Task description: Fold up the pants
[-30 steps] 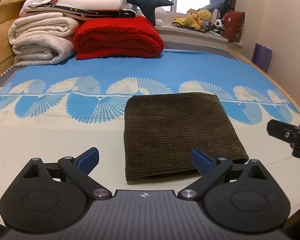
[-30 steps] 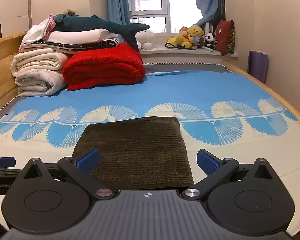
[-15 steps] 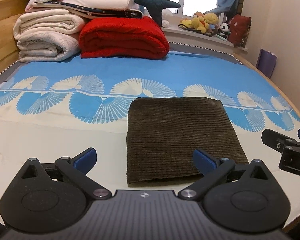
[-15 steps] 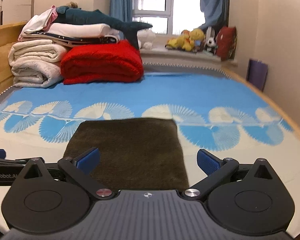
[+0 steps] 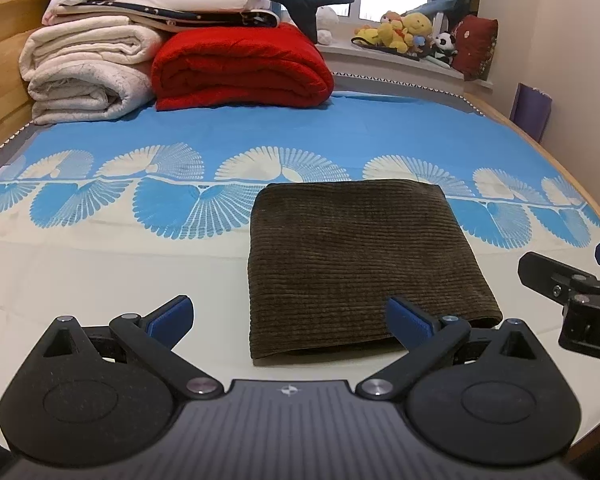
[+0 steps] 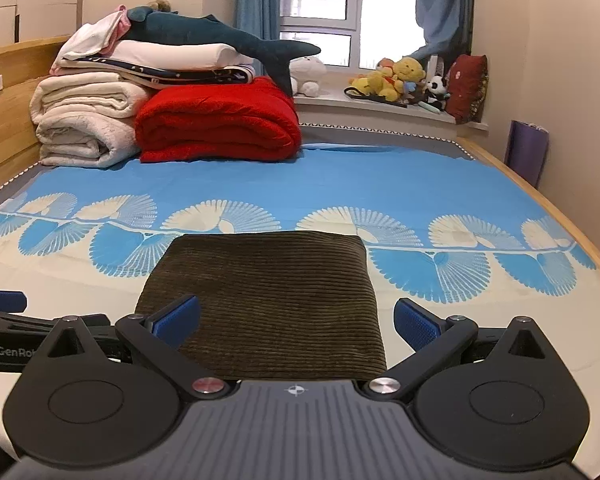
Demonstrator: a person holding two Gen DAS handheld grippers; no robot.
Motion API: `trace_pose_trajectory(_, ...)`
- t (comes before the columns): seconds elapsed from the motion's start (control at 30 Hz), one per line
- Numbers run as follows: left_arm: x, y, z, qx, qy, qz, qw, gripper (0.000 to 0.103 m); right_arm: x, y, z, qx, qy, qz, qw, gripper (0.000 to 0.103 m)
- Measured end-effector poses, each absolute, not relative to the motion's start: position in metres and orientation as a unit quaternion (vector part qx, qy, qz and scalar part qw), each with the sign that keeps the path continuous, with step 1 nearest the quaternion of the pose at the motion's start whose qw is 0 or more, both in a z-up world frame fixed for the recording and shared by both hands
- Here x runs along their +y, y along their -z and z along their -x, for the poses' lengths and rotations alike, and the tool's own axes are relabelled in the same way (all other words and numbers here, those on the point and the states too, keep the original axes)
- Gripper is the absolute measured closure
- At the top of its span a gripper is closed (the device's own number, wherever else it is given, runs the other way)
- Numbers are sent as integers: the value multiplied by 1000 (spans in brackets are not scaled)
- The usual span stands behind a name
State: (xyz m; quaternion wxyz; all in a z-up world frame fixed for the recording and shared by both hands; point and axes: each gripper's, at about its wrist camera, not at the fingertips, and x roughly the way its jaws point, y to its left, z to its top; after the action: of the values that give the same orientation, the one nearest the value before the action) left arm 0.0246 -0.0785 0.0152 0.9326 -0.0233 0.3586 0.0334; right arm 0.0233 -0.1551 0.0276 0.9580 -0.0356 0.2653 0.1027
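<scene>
Pants: the brown corduroy pants [image 5: 364,256] lie folded into a compact rectangle on the near, cream part of the bed [image 5: 100,272]; the far edge reaches the blue fan pattern of the sheet.
Fold state: by my judgement the folding looks finished; the layers are stacked evenly, and only the near edge shows a small lip.
Left hand-held gripper: the left hand-held gripper [image 5: 290,316] is released, its jaws are wide apart, it grasps nothing and hovers just before the near edge of the pants.
Right hand-held gripper: the right hand-held gripper [image 6: 298,318] is also released and empty, above the near edge of the pants; its tip is seen at the right side of the left view.
Risk: if a blue fingertip [image 5: 408,322] catches the near lip while moving away, the top layer could be dragged and the stack would open; corduroy is thick, so the fold may also spring up a little.
Edges: the wooden bed frame [image 6: 540,208] runs along the right side, near the pants but not touching them.
Open room: the sheet is free to the left and behind the pants.
Farther things: a red blanket [image 5: 240,68], white folded blankets [image 5: 84,72] and a plush shark [image 6: 220,38] stand well apart at the head of the bed.
</scene>
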Motion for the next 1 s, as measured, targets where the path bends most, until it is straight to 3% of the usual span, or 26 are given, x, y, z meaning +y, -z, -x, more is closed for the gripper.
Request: trace_pose_trajectory(1.0,-77,-16,-24,355,-25,24,934,0,-154,-28,-23,264,-102,33,959,1)
